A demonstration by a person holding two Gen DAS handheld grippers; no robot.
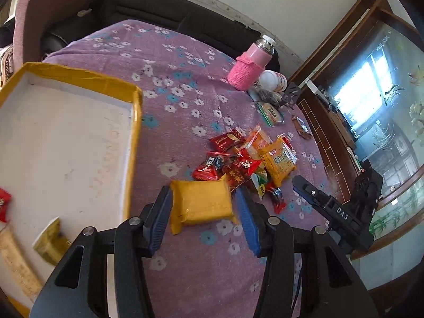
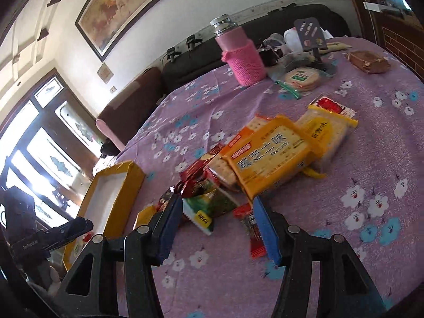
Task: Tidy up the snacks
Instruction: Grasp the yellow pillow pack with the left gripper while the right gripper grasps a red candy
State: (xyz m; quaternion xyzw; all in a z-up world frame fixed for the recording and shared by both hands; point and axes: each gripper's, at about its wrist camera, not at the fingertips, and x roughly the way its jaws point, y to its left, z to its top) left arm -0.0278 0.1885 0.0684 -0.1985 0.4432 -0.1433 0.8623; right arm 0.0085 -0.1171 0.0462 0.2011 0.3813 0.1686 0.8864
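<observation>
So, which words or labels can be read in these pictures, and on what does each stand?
"DAS": on the right tool, its black body.
Chinese print on the yellow cracker pack: large, but too blurred to quote surely.
Print on the other snack wrappers: unreadable.

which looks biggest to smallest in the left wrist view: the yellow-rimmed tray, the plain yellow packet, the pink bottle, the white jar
1. yellow-rimmed tray, by far the largest.
2. plain yellow packet, though it lies closest to the camera.
3. pink bottle, farther away, so perhaps understated.
4. white jar, smallest, partly hidden behind the bottle.
</observation>
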